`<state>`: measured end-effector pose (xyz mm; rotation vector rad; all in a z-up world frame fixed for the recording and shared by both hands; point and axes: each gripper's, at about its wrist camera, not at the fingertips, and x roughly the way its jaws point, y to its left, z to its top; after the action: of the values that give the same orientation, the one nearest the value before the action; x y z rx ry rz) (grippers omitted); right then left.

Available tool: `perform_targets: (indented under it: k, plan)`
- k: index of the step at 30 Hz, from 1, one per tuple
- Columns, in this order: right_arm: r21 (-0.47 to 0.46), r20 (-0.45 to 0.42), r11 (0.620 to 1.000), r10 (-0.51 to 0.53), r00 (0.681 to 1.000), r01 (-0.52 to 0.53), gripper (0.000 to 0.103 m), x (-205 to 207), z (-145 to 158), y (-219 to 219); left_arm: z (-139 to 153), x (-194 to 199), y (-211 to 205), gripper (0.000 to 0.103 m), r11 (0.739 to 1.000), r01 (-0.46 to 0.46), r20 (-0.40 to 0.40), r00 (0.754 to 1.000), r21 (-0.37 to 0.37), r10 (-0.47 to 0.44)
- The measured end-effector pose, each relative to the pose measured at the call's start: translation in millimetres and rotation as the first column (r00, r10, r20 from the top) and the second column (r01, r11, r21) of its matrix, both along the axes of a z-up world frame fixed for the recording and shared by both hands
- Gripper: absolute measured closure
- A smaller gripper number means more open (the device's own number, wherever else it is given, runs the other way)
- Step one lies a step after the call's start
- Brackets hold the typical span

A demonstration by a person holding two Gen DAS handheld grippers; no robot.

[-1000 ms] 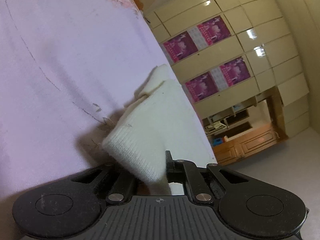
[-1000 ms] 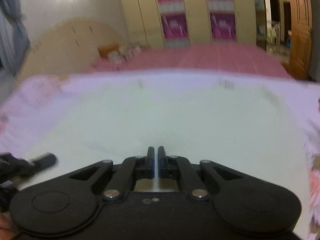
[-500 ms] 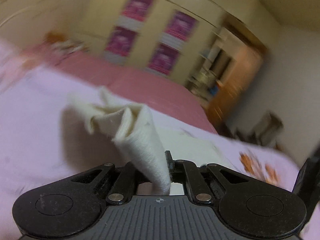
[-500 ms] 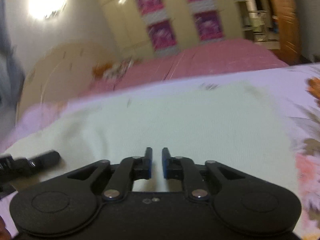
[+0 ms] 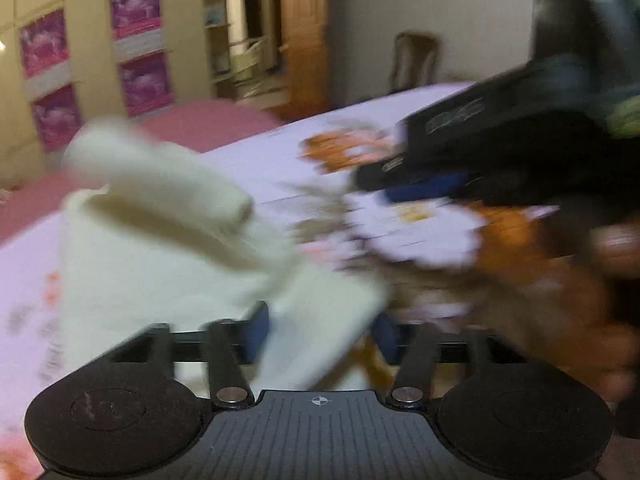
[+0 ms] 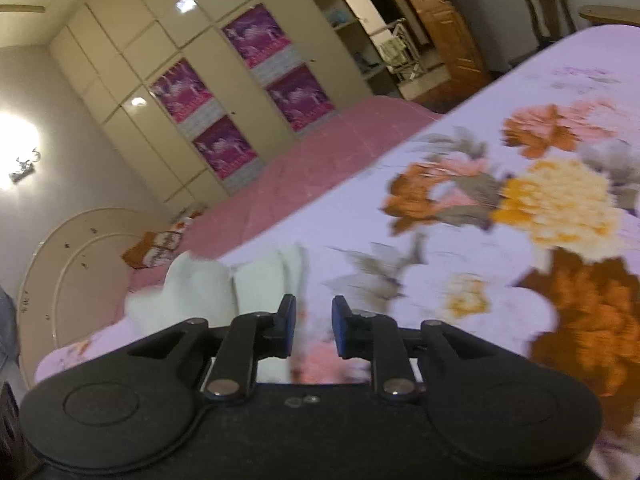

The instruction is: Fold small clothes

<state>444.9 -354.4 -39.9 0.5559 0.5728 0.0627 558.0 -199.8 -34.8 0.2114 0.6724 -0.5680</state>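
Note:
A small cream knit garment [image 5: 168,240] lies partly folded on the lilac floral bedsheet [image 5: 260,160], its sleeve or edge rolled over the top. My left gripper [image 5: 320,330] is open; a loose corner of the garment lies between its spread fingers. The view is blurred by motion. My right gripper [image 6: 313,330] is open and empty, low over the sheet, with the garment [image 6: 200,284] just left of its left finger. The right gripper's black body [image 5: 500,148] also shows at the right of the left wrist view.
The floral sheet [image 6: 520,208] spreads to the right with orange and yellow flowers. A pink bedspread [image 6: 304,168] lies beyond. Cream wardrobes with purple panels [image 6: 248,92], a curved headboard [image 6: 80,264], a wooden door and a chair stand around the room.
My left gripper has swung round and opened, letting go of the garment it was shut on. My right gripper has opened wider and moved off the garment to its right.

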Motion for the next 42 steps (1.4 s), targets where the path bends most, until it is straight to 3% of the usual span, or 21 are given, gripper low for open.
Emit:
perform_targets:
  k: [3,6,9,11,16,21,24,27,29,32,34,37,39,42]
  plan:
    - [0.000,-0.010,1.000,0.005,1.000,-0.005,0.081,1,-6,2,15,-3,33,0.046,0.993,-0.049,-0.014,0.999,-0.110,0.048]
    - [0.007,0.000,0.998,0.056,0.998,-0.056,0.076,8,-7,9,24,-5,91,0.046,0.965,-0.143,-0.006,0.989,-0.220,0.145]
    - [-0.006,0.001,0.993,0.114,0.993,-0.114,0.068,20,-4,21,20,11,143,0.046,0.932,-0.259,-0.019,0.965,-0.255,0.263]
    - [-0.024,-0.013,0.989,0.143,0.990,-0.143,0.067,30,-5,33,18,24,172,0.046,0.905,-0.305,-0.054,0.952,-0.295,0.303]
    - [-0.092,-0.034,0.986,0.137,0.990,-0.139,0.067,54,-7,50,-6,63,194,0.046,0.856,-0.337,-0.184,0.940,-0.393,0.286]
    - [-0.129,-0.068,0.976,0.166,0.984,-0.173,0.069,74,-12,65,-49,65,192,0.046,0.817,-0.357,-0.264,0.929,-0.453,0.259]
    - [-0.161,-0.062,0.958,0.231,0.971,-0.239,0.078,73,-10,86,-73,69,192,0.046,0.821,-0.404,-0.272,0.910,-0.403,0.314]
    - [-0.189,-0.014,0.938,0.294,0.956,-0.292,0.080,71,-3,109,-71,63,189,0.046,0.868,-0.379,-0.193,0.923,-0.320,0.332]
    - [-0.188,-0.008,0.931,0.318,0.948,-0.314,0.080,71,-4,117,-65,58,189,0.046,0.881,-0.365,-0.172,0.930,-0.302,0.326]
    - [-0.211,-0.041,0.933,0.288,0.957,-0.290,0.080,71,-12,116,-58,52,193,0.046,0.872,-0.344,-0.189,0.937,-0.348,0.294]
    - [-0.186,-0.074,0.947,0.251,0.965,-0.261,0.073,70,-18,102,-56,47,193,0.046,0.870,-0.337,-0.195,0.939,-0.360,0.283]
    - [-0.154,-0.056,0.953,0.254,0.966,-0.260,0.066,56,-9,87,-54,37,197,0.046,0.862,-0.330,-0.197,0.942,-0.385,0.273]
    - [-0.145,-0.031,0.956,0.252,0.967,-0.253,0.066,46,-2,80,-58,33,198,0.046,0.852,-0.328,-0.213,0.942,-0.409,0.260]
    - [-0.128,-0.018,0.969,0.213,0.977,-0.214,0.069,39,1,69,-66,31,197,0.046,0.857,-0.326,-0.230,0.940,-0.399,0.251]
